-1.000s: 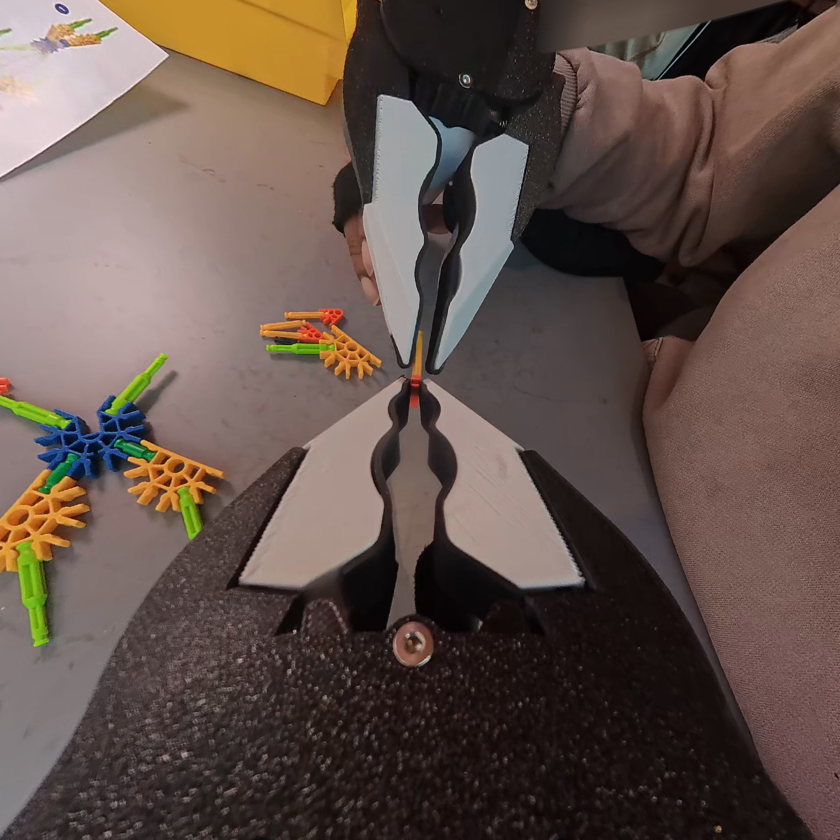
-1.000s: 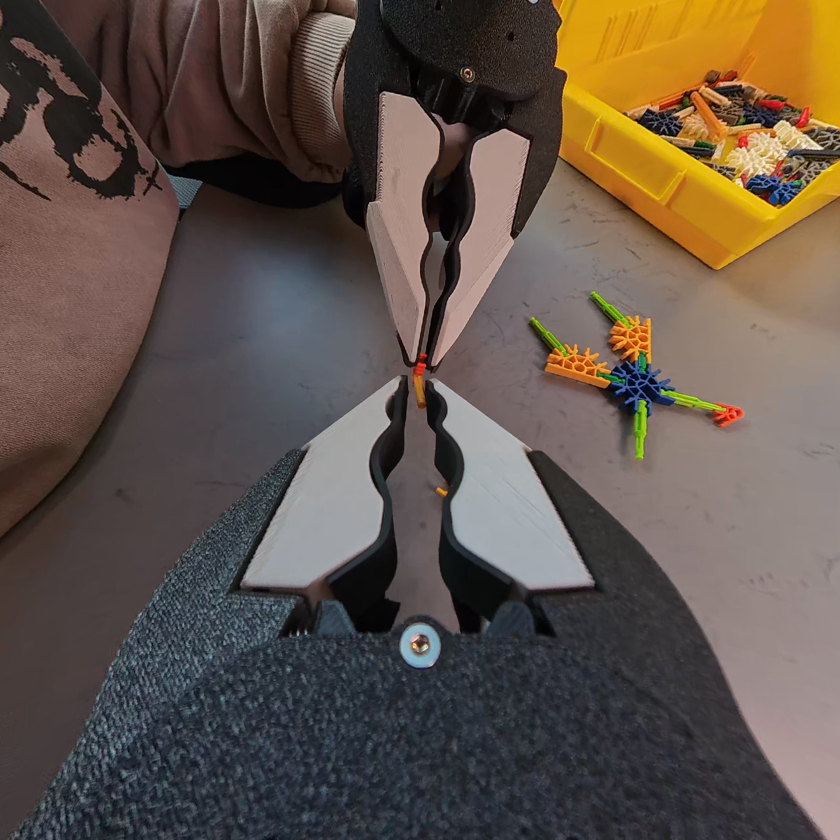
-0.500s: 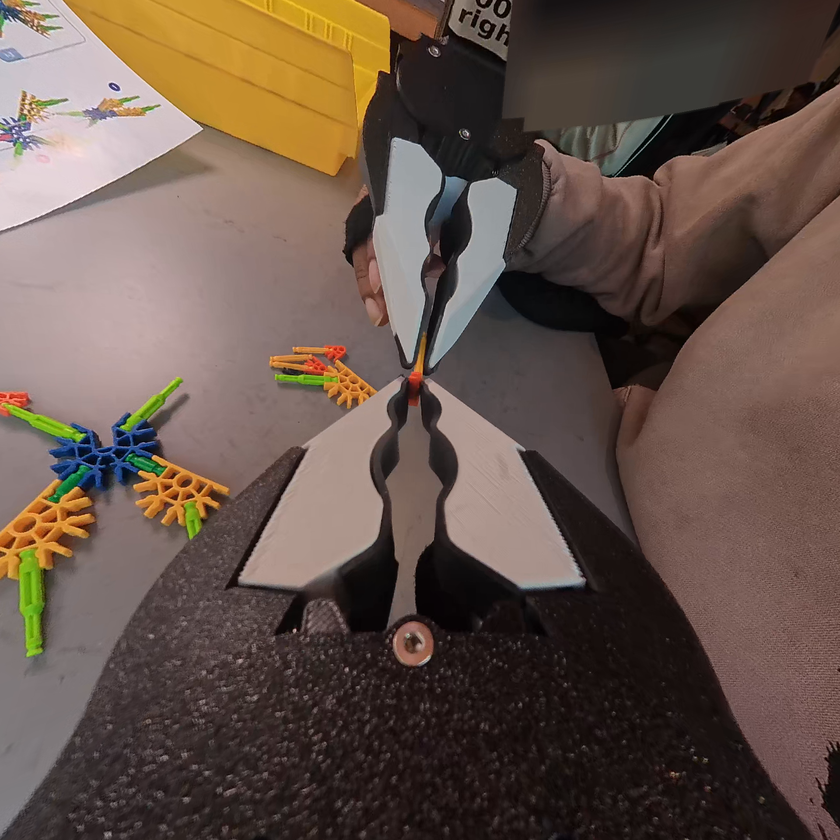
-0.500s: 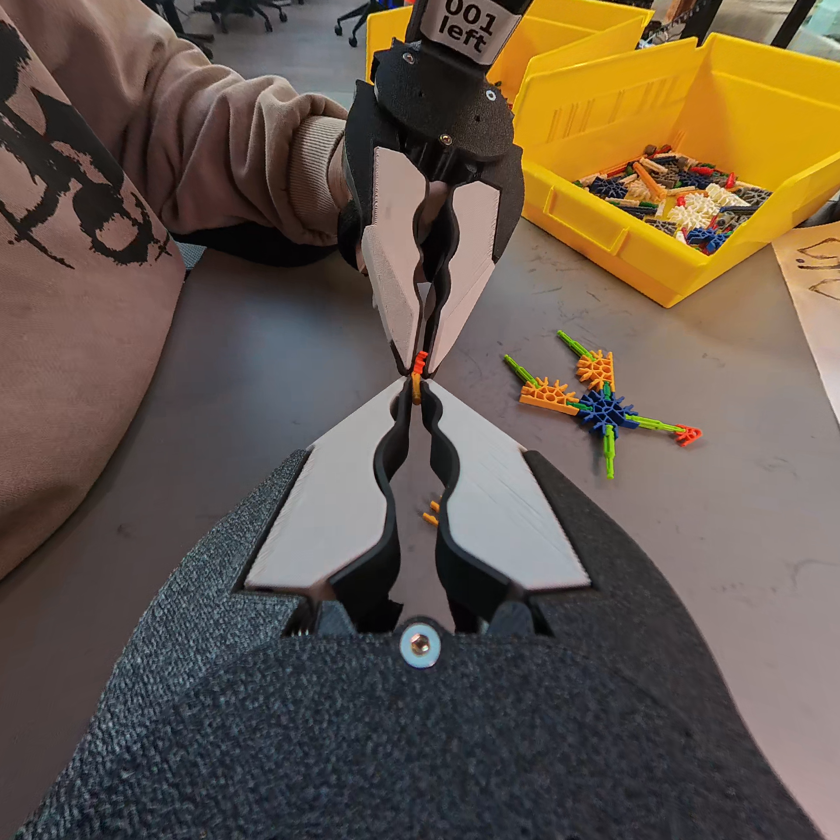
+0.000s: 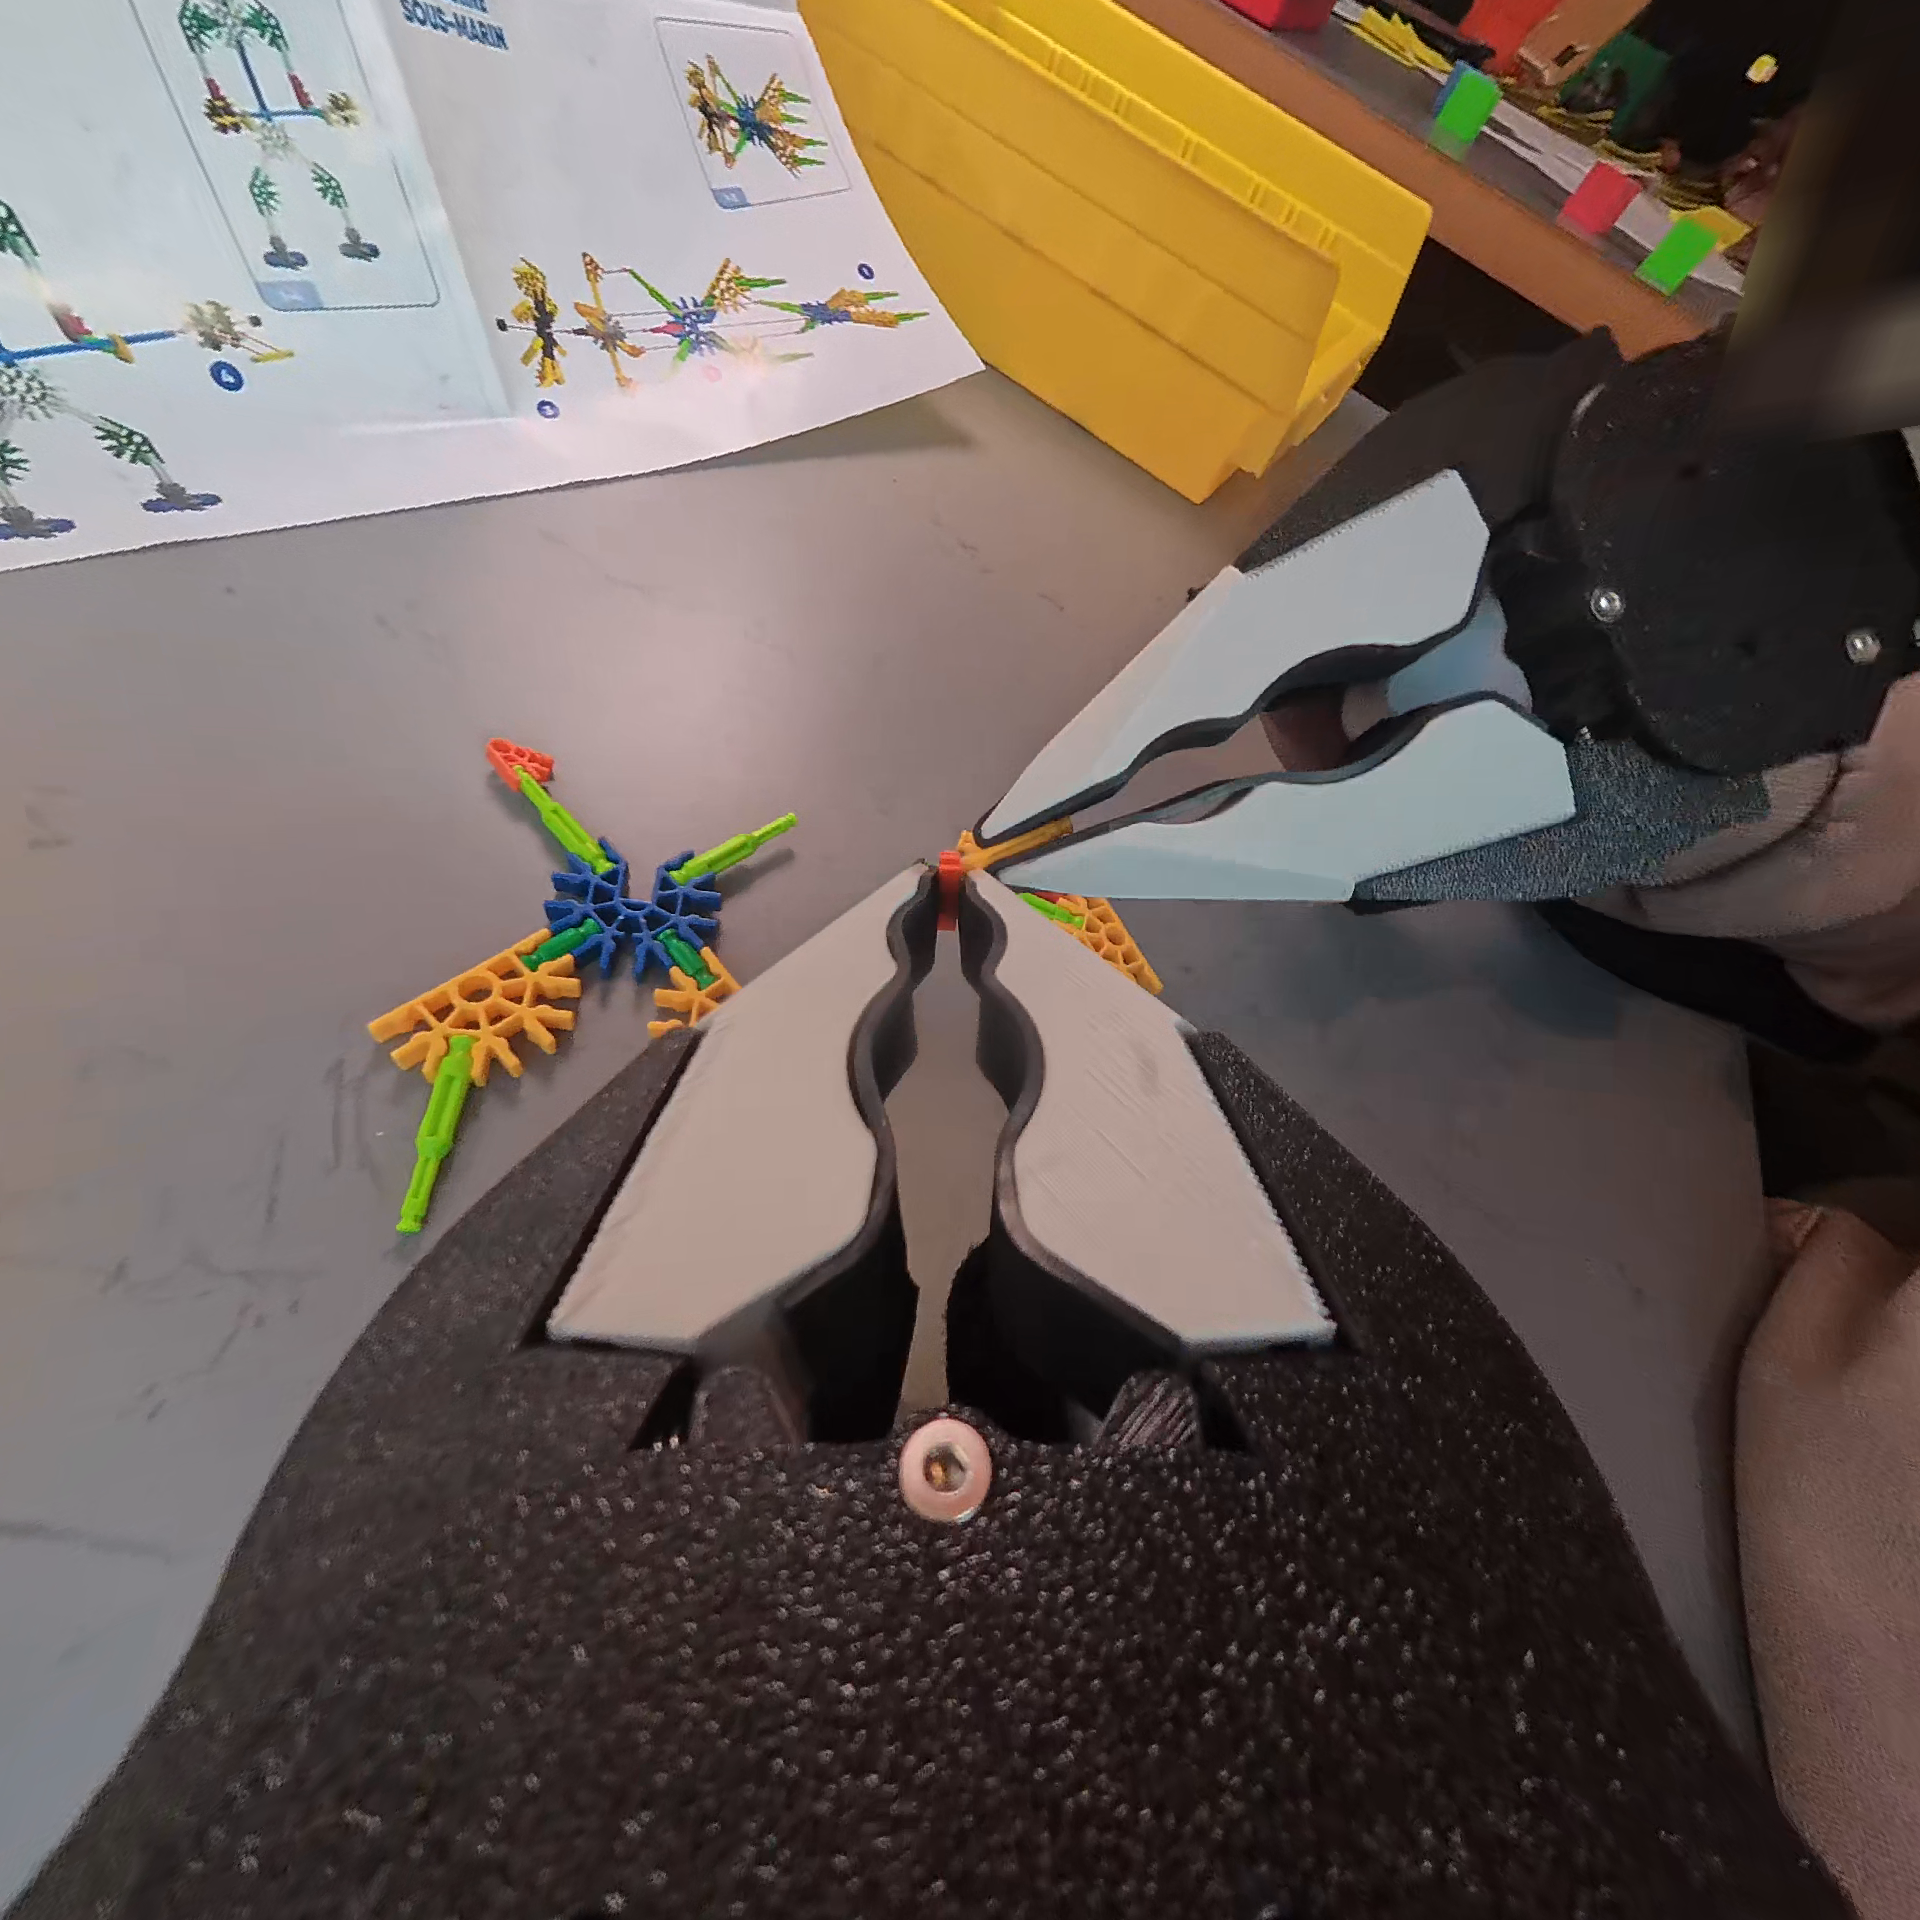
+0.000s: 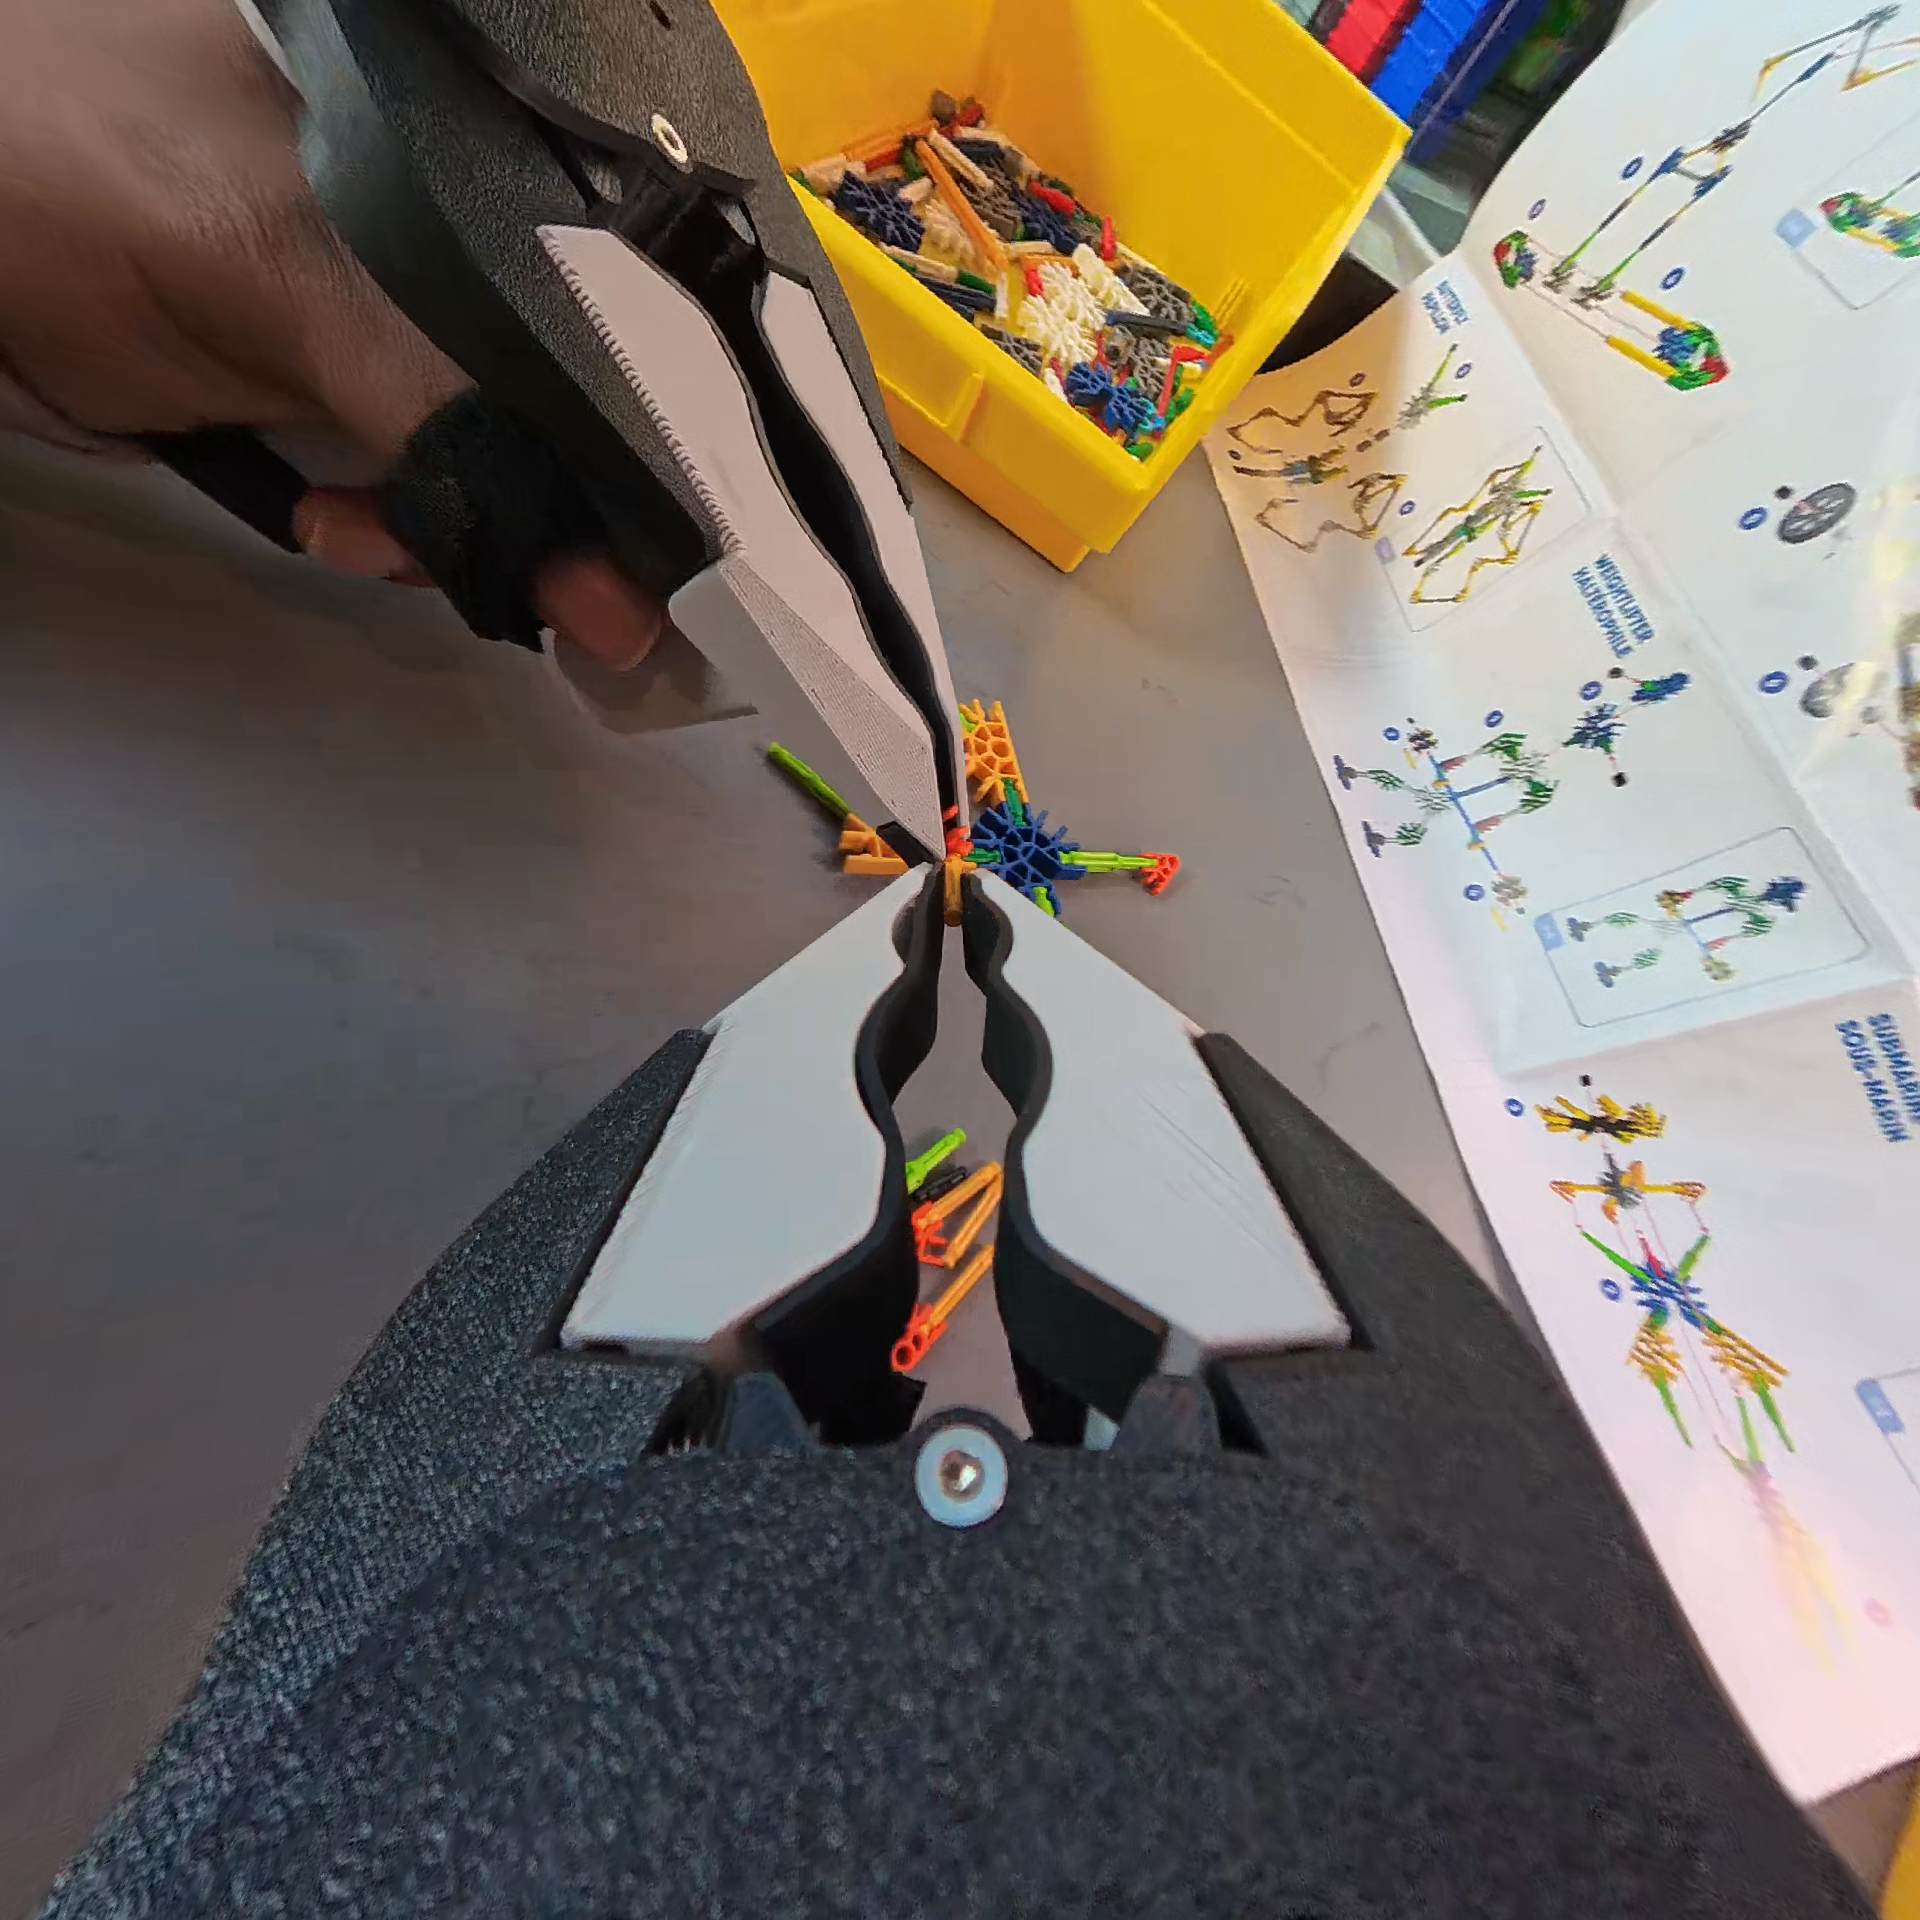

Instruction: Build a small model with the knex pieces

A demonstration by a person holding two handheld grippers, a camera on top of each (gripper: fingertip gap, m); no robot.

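My left gripper (image 5: 945, 875) is shut on a small red connector (image 5: 947, 906), held above the grey table. My right gripper (image 6: 951, 881) is shut on a thin orange rod (image 6: 952, 902). In the left wrist view the right gripper (image 5: 987, 844) comes in from the right, and its orange rod (image 5: 1029, 836) meets the red connector tip to tip. In the right wrist view the left gripper (image 6: 950, 837) comes down from the upper left, held by a gloved hand (image 6: 488, 520). A flat assembly with a blue hub (image 5: 630, 914), orange fan pieces and green rods lies just beyond the tips.
A yellow bin (image 6: 1278, 208) holding several loose building pieces stands at the back. A printed instruction sheet (image 6: 1621, 748) lies to the right of it, also seen in the left wrist view (image 5: 436, 260). Loose orange and green rods (image 6: 951, 1236) lie under my right gripper. Only a small space, under 4 cm, lies between the two pairs of fingers.
Both grippers have swung over toward the blue-hub assembly and the instruction sheet, still tip to tip. They now meet at an angle instead of head-on. Both stay shut on their pieces.
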